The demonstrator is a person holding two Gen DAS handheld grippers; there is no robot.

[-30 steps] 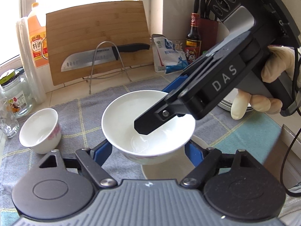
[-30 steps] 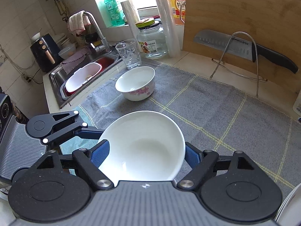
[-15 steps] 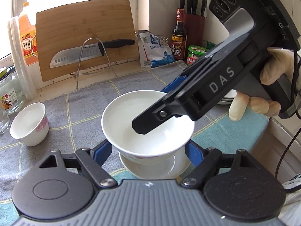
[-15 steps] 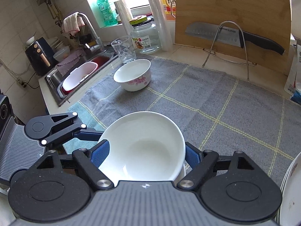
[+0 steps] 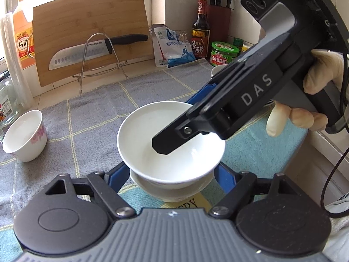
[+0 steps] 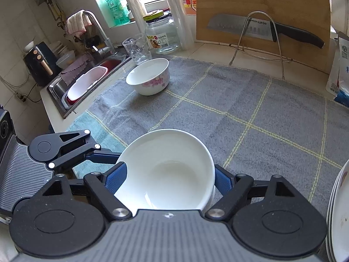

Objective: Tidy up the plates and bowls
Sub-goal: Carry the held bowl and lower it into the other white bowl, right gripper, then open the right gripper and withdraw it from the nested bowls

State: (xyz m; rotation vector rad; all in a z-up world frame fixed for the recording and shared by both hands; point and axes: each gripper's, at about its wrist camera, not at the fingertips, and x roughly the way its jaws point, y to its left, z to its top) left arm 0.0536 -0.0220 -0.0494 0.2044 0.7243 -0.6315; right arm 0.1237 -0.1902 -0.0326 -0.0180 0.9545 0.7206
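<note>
A plain white bowl (image 5: 168,135) is held from two sides. My left gripper (image 5: 171,172) has its blue pads against the bowl's lower flanks. My right gripper (image 6: 168,179), in a gloved hand (image 5: 322,69), comes in from the right and is shut across the same bowl (image 6: 165,170). Directly beneath it sits a second white bowl (image 5: 170,192), its rim just under the held one; whether the two touch is unclear. The left gripper's fingers (image 6: 102,155) show at the left of the right wrist view.
A small bowl with pink flowers (image 6: 148,76) stands on the grey checked cloth (image 6: 261,109) near the sink (image 6: 87,83). Stacked plates (image 6: 338,207) are at the right edge. A cutting board and knife rack (image 5: 91,43) line the back wall, with bottles and jars beside them.
Both grippers have carried the white bowl to the right over the teal mat and slightly down. The second bowl below has come in close under it. Both grips are unchanged.
</note>
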